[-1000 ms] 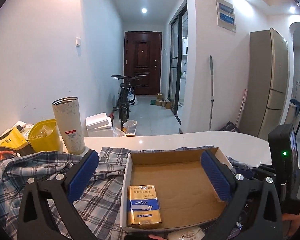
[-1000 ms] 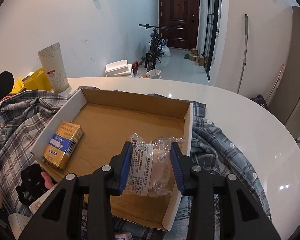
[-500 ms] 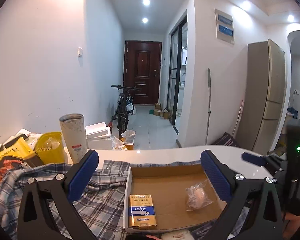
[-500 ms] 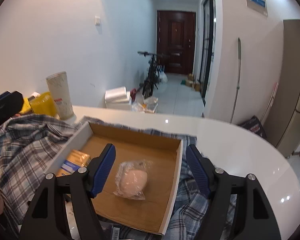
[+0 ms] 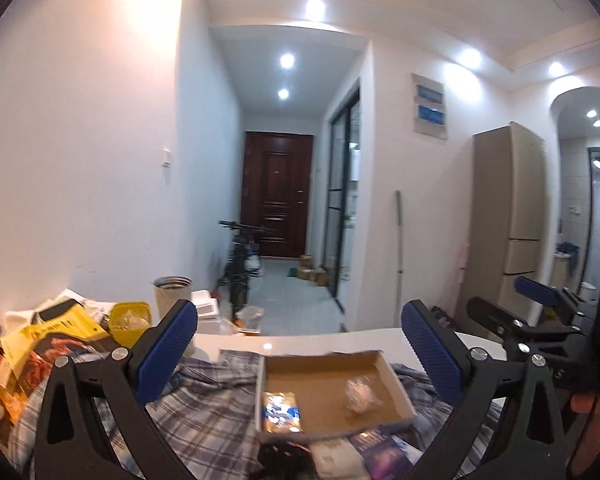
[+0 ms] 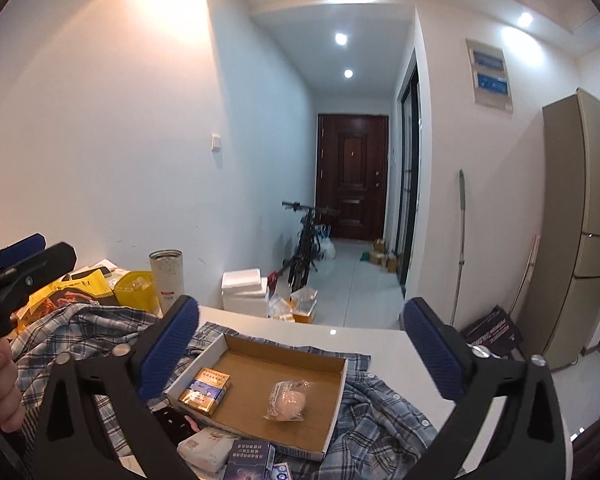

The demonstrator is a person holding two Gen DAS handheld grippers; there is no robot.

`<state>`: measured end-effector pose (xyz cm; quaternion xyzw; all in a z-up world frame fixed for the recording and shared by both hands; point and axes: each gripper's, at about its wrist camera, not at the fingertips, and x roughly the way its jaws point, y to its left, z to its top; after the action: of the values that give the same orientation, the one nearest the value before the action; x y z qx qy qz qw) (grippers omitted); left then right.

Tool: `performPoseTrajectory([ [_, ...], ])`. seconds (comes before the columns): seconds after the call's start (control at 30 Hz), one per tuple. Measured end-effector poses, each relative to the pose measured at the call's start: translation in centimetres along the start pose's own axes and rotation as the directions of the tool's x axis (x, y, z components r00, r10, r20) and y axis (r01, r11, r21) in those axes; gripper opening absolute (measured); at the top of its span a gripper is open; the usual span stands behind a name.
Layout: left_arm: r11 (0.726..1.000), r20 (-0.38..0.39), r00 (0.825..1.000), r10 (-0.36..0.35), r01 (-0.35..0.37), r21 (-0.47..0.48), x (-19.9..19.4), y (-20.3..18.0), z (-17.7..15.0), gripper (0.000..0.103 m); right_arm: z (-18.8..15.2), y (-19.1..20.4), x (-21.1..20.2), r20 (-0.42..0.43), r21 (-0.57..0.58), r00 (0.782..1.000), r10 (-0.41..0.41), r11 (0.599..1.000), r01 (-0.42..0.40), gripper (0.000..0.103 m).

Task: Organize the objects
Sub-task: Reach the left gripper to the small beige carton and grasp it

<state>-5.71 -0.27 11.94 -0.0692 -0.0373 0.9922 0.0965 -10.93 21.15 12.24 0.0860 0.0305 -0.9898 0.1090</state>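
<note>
On my right gripper (image 6: 300, 344) the blue-padded fingers (image 6: 168, 350) stand spread wide with nothing between them, raised above the desk. My left gripper (image 5: 300, 354) shows the same: fingers (image 5: 166, 354) fully apart, gripping nothing and touching nothing. Closest below me, at the near edge, lie a white paper-wrapped packet (image 6: 204, 446) and a dark purple printed box (image 6: 248, 460), just in front of the shallow brown cardboard tray with white outer walls (image 6: 336, 404). Inside the tray, a gold and blue cigarette pack (image 6: 205, 390) lies flat by its left wall, and a small round pale item sealed in clear plastic wrap (image 6: 287, 399) lies loose toward the right side, apart from the pack. The tray sits on a blue and white plaid shirt (image 6: 80, 332) spread over the white rounded desk (image 6: 384, 344). Further left are a yellow and black snack bag (image 6: 66, 290), a yellow plastic tub (image 6: 136, 288) and a tall speckled metal tumbler (image 6: 166, 278). Beyond the desk a black bicycle (image 6: 306, 240) stands in the hallway before a dark brown door (image 6: 352, 176).
</note>
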Motion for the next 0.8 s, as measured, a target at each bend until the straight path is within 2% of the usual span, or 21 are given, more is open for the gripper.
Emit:
performPoseTrajectory([
  [0.17, 1.0, -0.001, 1.0, 0.008, -0.008, -0.014, -2.7, 0.0, -2.0, 0.103, -1.8, -0.2, -2.3, 0.011, 0.094, 1.0, -0.018, 0.995, 0.016, 0.103],
  [0.27, 0.999, -0.021, 0.999, 0.036, -0.035, 0.02, -3.3, -0.1, -3.4, 0.103, -2.9, -0.7, -2.9, -0.019, 0.143, 1.0, 0.019, 0.99, -0.016, 0.103],
  [0.47, 0.998, -0.127, 0.991, 0.03, -0.037, -0.054, -2.8, 1.2, -6.1, 0.103, -5.2, -0.9, -3.7, -0.053, 0.138, 0.999, -0.008, 0.99, 0.015, 0.103],
  [0.6, 0.996, -0.215, 0.976, -0.031, 0.013, -0.083, -1.7, 2.2, -7.3, 0.103, -5.7, -1.0, -4.5, -0.051, 0.115, 0.999, -0.019, 0.993, 0.025, 0.103],
  [0.8, 1.0, -0.241, 0.971, 0.008, -0.001, 0.031, -2.2, 1.0, -8.6, 0.103, -5.5, -1.0, -5.8, -0.023, 0.094, 0.999, -0.03, 0.995, 0.032, 0.103],
])
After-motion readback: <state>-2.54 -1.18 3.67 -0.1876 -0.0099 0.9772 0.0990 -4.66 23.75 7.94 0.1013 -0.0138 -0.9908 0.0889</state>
